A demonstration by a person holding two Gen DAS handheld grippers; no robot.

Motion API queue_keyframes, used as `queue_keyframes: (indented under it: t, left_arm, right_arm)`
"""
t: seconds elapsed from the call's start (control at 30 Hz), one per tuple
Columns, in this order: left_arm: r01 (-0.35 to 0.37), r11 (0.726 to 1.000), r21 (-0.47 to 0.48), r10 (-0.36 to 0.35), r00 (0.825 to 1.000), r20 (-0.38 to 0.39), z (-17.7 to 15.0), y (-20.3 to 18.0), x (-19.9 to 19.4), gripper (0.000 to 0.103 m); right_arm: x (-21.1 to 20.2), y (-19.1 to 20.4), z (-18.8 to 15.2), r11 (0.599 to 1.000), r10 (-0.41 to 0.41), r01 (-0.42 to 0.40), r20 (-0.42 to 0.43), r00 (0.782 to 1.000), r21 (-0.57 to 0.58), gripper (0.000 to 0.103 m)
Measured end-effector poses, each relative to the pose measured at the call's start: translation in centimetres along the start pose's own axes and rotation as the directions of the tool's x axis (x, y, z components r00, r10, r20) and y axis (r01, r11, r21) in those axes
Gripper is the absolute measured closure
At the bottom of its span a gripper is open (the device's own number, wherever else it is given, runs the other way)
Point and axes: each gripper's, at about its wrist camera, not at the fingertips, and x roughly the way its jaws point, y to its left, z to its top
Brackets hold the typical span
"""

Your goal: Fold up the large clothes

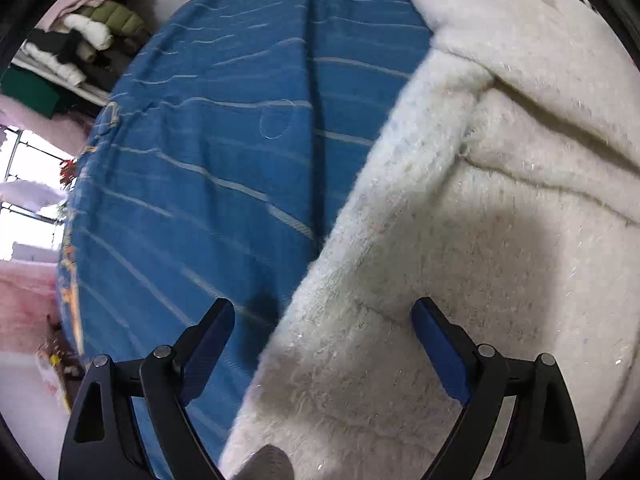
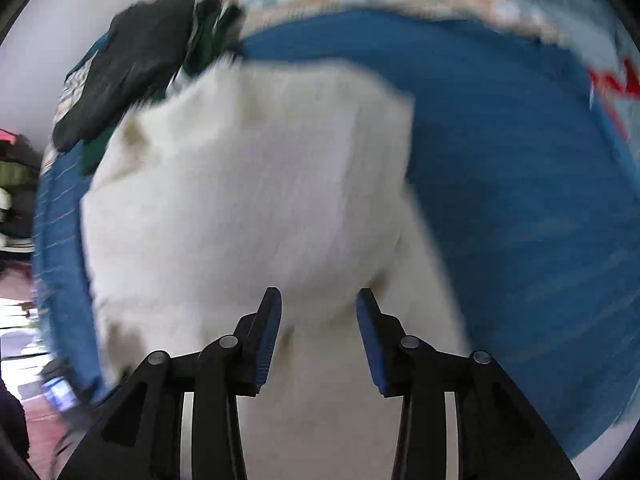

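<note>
White coat (image 1: 460, 240) partly folded on bed (image 1: 220, 160); left claw (image 1: 323, 312) wide open, right claw (image 2: 319, 300) half open, nothing held; more folds needed

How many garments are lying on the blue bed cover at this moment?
2 visible: a white fluffy garment spread mid-cover, and a dark garment bunched at its far-left corner. Blur may hide more there.

Left tool (image 1: 323, 312) wide apart, right tool (image 2: 319, 302) narrower, both downward.
</note>
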Motion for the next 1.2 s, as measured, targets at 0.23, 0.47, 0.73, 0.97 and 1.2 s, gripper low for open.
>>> queue_keyframes:
  t: [0.23, 0.47, 0.73, 0.97, 1.2]
  left_arm:
    - [-0.017, 1.000, 0.018, 0.017, 0.999, 0.044, 1.2, -0.9, 0.8, 0.000]
    - [0.043, 0.999, 0.011, -0.043, 0.999, 0.003, 1.6, 1.0, 0.2, 0.000]
    - [0.057, 0.998, 0.003, -0.057, 0.998, 0.008, 0.8, 0.7, -5.0, 0.000]
    - [-0.008, 0.999, 0.041, 0.009, 1.000, -0.019, 1.0, -6.1, -5.0, 0.000]
    - [-0.152, 0.988, -0.023, 0.151, 0.987, -0.048, 0.2, -9.7, -2.3, 0.000]
  right_arm:
    - [9.3, 6.6, -8.3, 0.993, 0.122, -0.118, -0.302, 0.946, 0.030, 0.062]
    - [12.3, 10.0, -9.8, 0.994, -0.026, 0.047, -0.217, 0.976, 0.096, 0.090]
    - [5.4, 7.7, -8.6, 0.998, 0.049, -0.054, -0.234, 0.971, -0.015, 0.082]
    - [-2.3, -2.9, -0.8, 0.994, -0.104, 0.107, -0.088, 0.991, 0.025, 0.071]
    - [4.8, -7.8, 5.5, 0.995, 0.085, -0.093, -0.204, 0.975, -0.026, 0.087]
